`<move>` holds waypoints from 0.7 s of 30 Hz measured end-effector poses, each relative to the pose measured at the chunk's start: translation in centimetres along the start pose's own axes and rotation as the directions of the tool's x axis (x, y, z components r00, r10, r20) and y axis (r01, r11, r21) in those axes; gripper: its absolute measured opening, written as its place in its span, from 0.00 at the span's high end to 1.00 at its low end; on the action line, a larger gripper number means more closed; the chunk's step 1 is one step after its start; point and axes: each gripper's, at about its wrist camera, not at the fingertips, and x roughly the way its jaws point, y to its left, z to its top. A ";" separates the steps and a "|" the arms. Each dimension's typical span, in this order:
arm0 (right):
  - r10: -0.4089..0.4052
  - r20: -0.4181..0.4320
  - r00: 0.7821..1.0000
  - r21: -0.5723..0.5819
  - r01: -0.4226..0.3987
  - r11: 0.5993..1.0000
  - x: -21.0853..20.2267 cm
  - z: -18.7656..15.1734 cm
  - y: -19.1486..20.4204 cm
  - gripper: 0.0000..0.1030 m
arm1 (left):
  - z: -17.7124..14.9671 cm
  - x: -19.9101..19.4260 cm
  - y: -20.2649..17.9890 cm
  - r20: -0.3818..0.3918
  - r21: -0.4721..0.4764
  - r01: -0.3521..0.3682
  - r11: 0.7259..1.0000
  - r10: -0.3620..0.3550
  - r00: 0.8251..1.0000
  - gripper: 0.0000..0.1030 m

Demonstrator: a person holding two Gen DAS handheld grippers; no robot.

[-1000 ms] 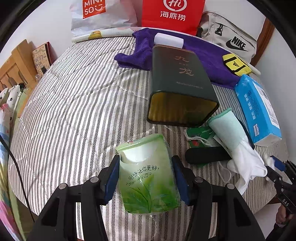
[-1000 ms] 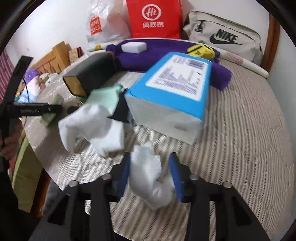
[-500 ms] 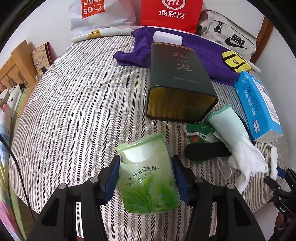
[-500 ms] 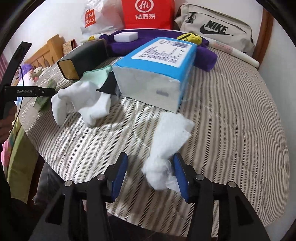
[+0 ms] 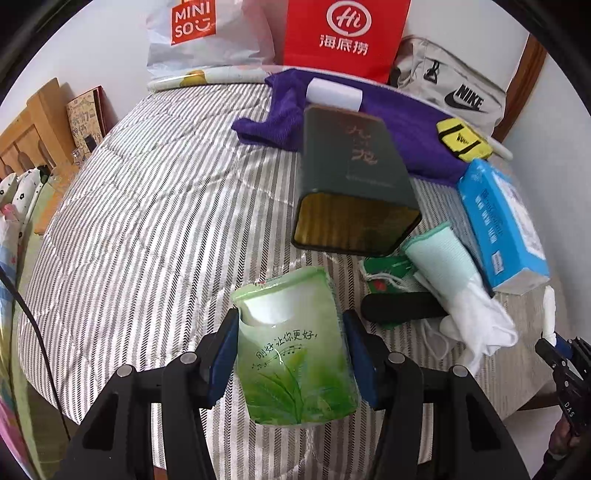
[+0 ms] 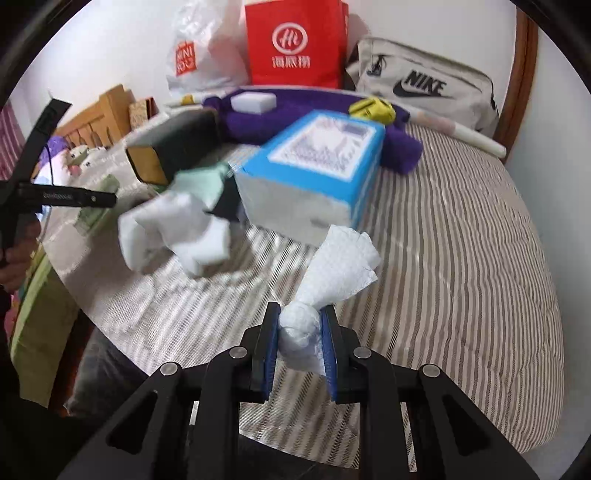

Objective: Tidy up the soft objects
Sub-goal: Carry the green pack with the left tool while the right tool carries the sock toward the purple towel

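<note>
My left gripper (image 5: 291, 354) is shut on a green tissue pack (image 5: 295, 354) and holds it over the striped bed (image 5: 147, 206). My right gripper (image 6: 300, 328) is shut on a crumpled white paper tissue (image 6: 332, 266), squeezing its lower end; the tissue also shows in the left wrist view (image 5: 549, 310). A white glove with a mint cuff (image 5: 461, 295) lies right of a dark tin box (image 5: 354, 184) lying on its side with its open end facing me. A blue tissue box (image 6: 314, 173) lies behind the paper tissue.
A purple towel (image 5: 399, 114) with a white sponge (image 5: 334, 94) and a yellow pouch (image 5: 463, 140) lies at the back. A red bag (image 5: 343, 37), a Miniso bag (image 5: 195, 33) and a Nike bag (image 5: 454, 92) stand by the wall. A black strip (image 5: 402, 306) lies near the glove.
My right gripper has closed tight on the white paper tissue, which was loose between open jaws before. My left gripper still holds the green pack, with little movement.
</note>
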 end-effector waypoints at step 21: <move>0.052 0.193 0.980 0.021 -0.057 0.998 -3.3 11.9 -0.9 0.79 | 7.8 -3.9 -1.4 0.089 0.020 0.071 0.997 -0.072 0.993 0.49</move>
